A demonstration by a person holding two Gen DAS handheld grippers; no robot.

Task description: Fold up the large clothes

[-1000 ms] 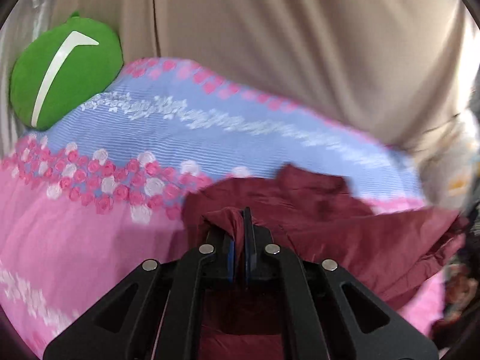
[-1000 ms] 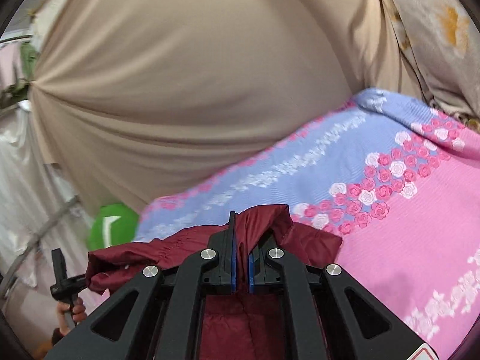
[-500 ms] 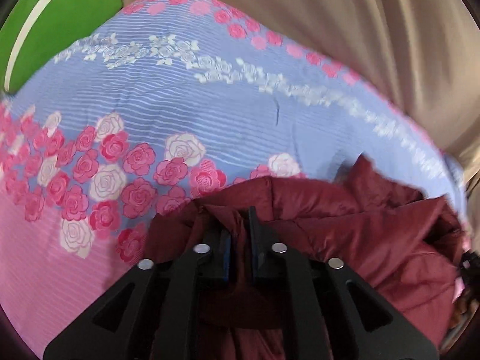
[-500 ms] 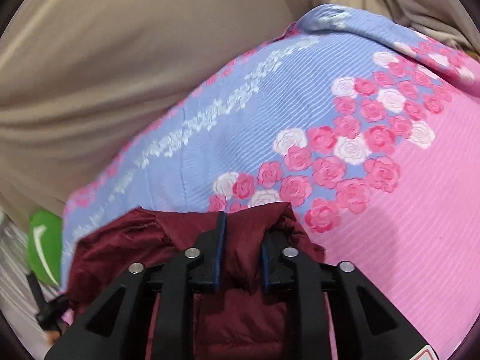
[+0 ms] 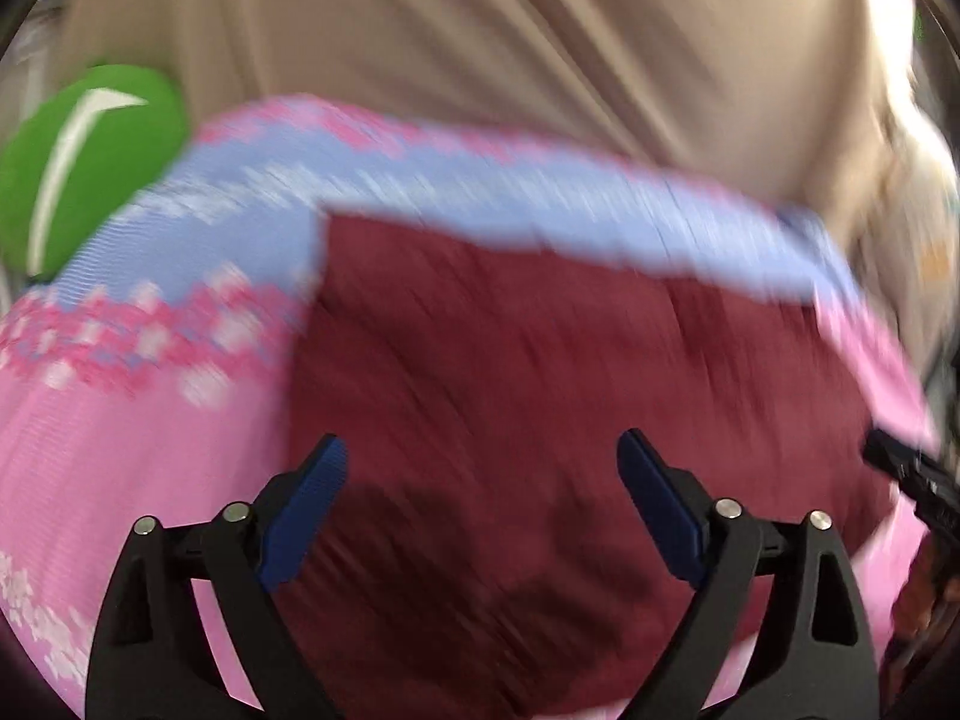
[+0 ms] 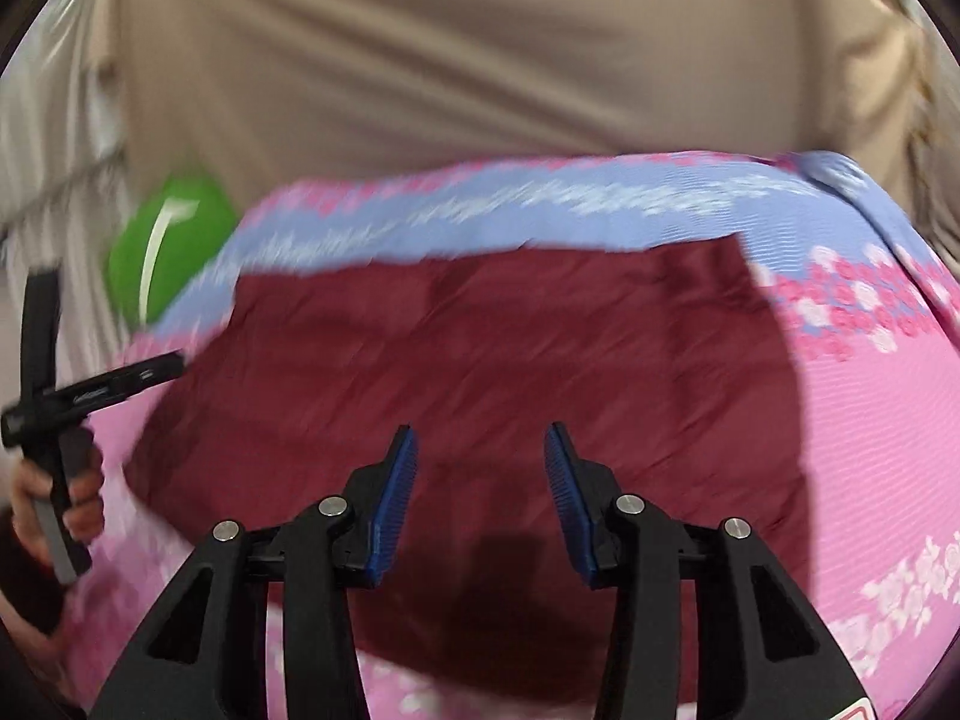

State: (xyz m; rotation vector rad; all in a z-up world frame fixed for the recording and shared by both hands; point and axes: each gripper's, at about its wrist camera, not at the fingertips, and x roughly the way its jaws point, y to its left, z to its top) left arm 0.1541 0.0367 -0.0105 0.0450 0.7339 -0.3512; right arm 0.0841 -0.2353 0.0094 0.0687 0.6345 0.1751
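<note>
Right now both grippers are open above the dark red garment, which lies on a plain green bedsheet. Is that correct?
The bedsheet is not plain green: the right wrist view shows pink and blue with roses. The rest holds: left gripper and right gripper stand open above the dark red garment.

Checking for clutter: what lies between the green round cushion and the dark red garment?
Only blue floral bedsheet, between cushion and garment; left wrist view.

Beige curtain [image 6: 480,60] behind floral bedspread [image 6: 870,420]

One maroon garment [image 6: 480,360], one floral bedsheet [image 6: 870,420], one green cushion [image 6: 168,246], two tools [image 6: 480,486]
</note>
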